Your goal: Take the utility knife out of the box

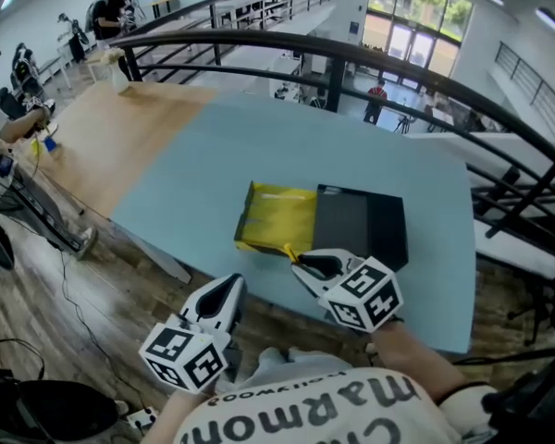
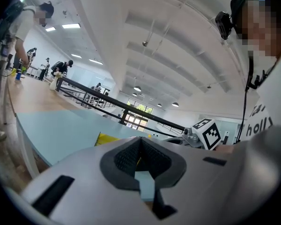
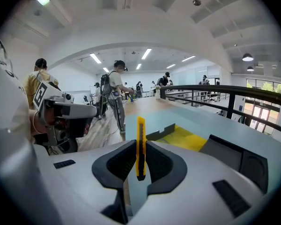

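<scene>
Gripping the yellow utility knife [image 3: 140, 139] by its flat sides, the right gripper [image 1: 301, 266] has its two dark pads closed on the handle. In the right gripper view the knife stands edge-on and upright between them, and its upper part sticks out past the jaw tips. From the head view we see only a short yellow sliver of it, at the near edge of the box [image 1: 356, 225]. We cannot say for sure whether its far end has cleared that edge. The box lies open on the pale blue table [image 1: 213, 155], with a black tray on the right and a yellow flap [image 1: 276, 213] folded out on the left. The right gripper sits just in front of where the two meet, and its marker cube [image 1: 365, 294] is toward us. The left gripper [image 1: 229, 289] hangs off the table's near edge, to the left of the right one and apart from the box. Its own view shows the pads brought together with nothing between them. Beyond the far side of the table runs a dark curved railing [image 1: 333, 58]. Several people [image 3: 114, 93] stand at other tables in the background of the right gripper view.
</scene>
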